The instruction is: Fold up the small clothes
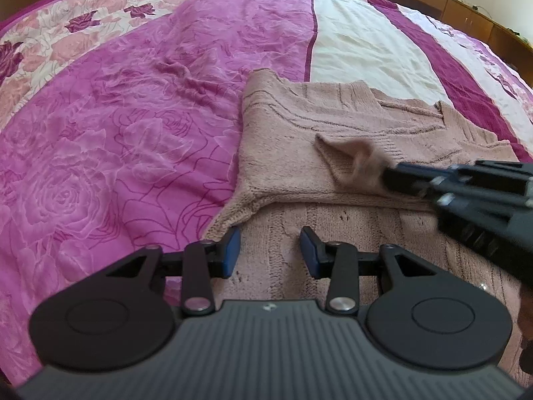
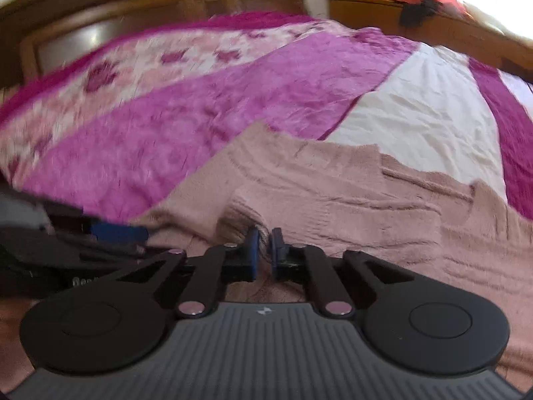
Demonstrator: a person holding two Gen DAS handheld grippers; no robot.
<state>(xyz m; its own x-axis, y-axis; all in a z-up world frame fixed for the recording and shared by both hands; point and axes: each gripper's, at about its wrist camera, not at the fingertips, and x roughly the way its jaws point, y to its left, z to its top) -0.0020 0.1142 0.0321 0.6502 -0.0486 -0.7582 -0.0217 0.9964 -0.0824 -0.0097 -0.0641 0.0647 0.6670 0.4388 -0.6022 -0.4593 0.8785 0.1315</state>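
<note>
1. Hovering low over the near part of the pink sweater (image 1: 299, 126), the left gripper (image 1: 270, 250) has its jaws spread wide with nothing between them.
2. That left view also shows the right gripper (image 1: 383, 171) reaching in from the right, blurred, pinching a raised fold of the sweater, which lies on the bedspread (image 1: 116, 133).
3. Only the right view shows the right gripper (image 2: 264, 248) jaws nearly closed on knit, plus the headboard (image 2: 100, 33).
</note>
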